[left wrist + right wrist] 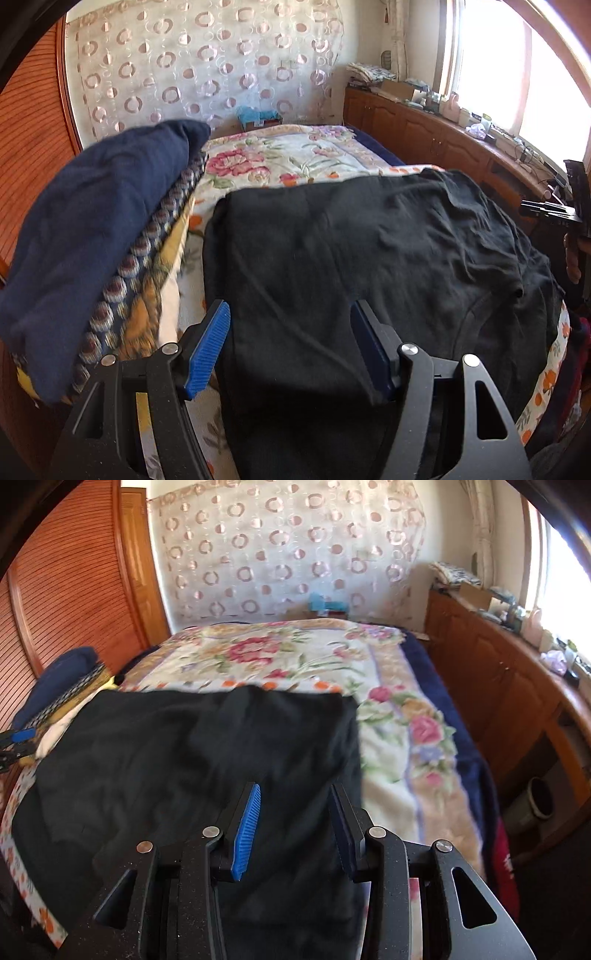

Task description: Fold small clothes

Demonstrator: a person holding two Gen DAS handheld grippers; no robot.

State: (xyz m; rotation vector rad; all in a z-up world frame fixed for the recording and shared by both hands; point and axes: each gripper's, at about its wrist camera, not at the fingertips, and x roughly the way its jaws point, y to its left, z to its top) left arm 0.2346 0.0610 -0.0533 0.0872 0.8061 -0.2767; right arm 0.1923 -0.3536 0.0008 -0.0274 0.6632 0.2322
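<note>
Left gripper point(290, 325), jaws apart, above black garment point(369, 240) on bed point(295, 155).

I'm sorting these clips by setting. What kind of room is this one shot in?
Most likely a home bedroom. A bed under a floral blanket fills the middle, with a black garment spread on it. A wooden louvred wardrobe door stands on one side, and low wooden cabinets run beneath a bright window.
</note>
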